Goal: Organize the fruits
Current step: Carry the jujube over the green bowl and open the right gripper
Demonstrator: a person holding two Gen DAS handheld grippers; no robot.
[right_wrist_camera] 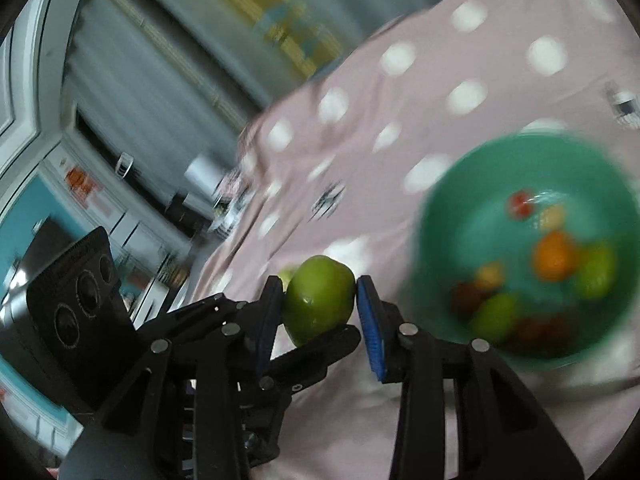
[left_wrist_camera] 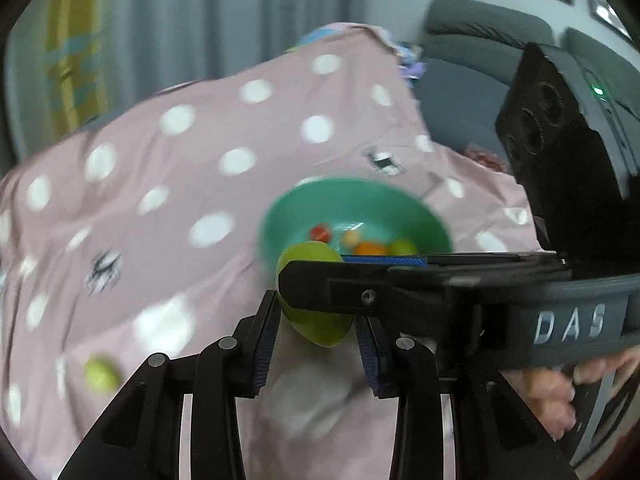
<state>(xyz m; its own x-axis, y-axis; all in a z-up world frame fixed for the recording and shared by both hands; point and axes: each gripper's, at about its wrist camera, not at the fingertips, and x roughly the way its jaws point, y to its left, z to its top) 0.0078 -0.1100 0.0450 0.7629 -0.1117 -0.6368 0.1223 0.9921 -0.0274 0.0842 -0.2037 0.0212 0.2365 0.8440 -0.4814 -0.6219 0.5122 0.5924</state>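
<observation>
Pinching one green apple from both sides, the right gripper and left gripper sit narrowed on its smooth, firm, probably slippery skin; best held across its widest middle, near the teal bowl of fruit at right

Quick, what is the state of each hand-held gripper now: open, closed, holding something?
Left hand-held gripper: closed on the green apple.
Right hand-held gripper: closed on the same green apple, from the other side.
</observation>
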